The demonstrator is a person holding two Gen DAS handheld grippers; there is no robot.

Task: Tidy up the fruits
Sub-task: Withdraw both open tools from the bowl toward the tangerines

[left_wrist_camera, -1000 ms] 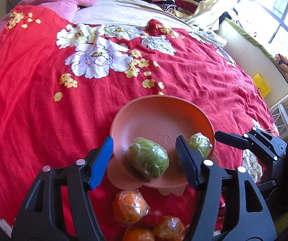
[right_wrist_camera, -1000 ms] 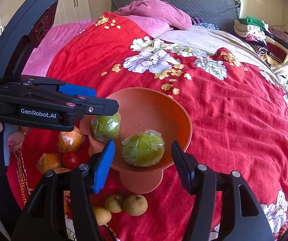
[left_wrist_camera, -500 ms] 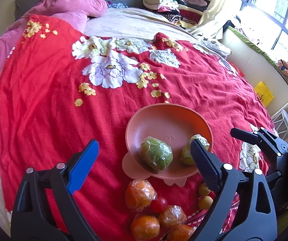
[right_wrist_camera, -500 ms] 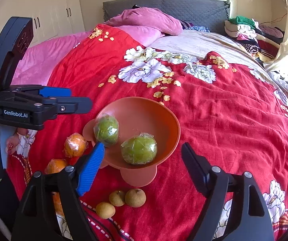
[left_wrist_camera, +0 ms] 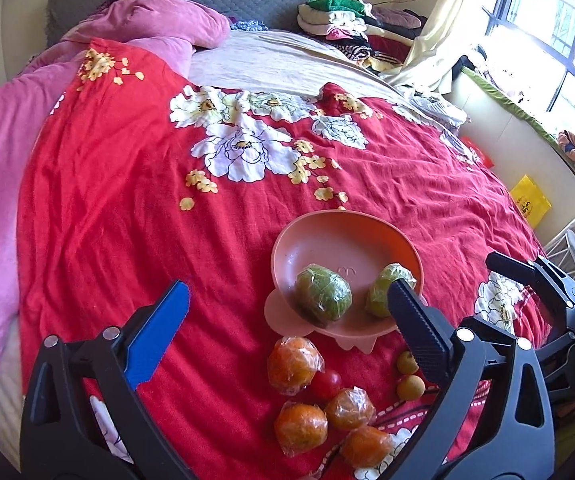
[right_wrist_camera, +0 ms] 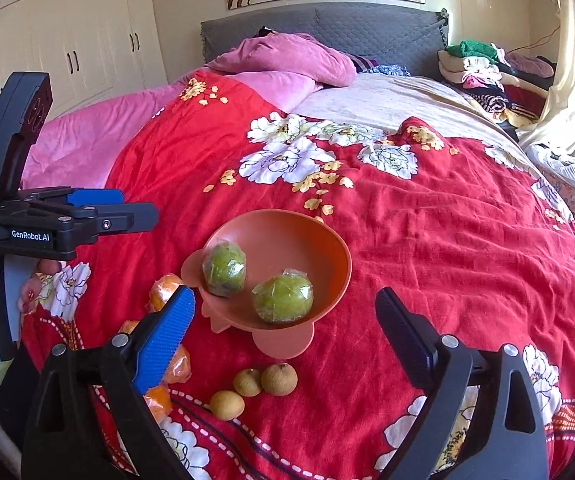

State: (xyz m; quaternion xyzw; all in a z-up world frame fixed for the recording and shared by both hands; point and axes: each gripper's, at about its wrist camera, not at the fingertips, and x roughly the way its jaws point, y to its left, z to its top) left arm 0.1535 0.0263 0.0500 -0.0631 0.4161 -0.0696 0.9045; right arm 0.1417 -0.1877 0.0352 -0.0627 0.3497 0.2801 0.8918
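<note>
Red floral bedspread [left_wrist_camera: 127,200] carries the orange bowl [right_wrist_camera: 327,248]; both tongs [left_wrist_camera: 287,320] [right_wrist_camera: 283,320] gape, released.

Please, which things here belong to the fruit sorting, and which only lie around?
For the job:
- bowl
- two green fruits in the bowl
- wrapped oranges
- cherry tomato
- small brown fruits

Just lying about:
- pink blanket
- pile of clothes
- yellow bag

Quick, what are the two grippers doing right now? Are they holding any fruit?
Left gripper: open, holding nothing, above the bedspread near the bowl.
Right gripper: open, holding nothing, in front of the bowl.
</note>
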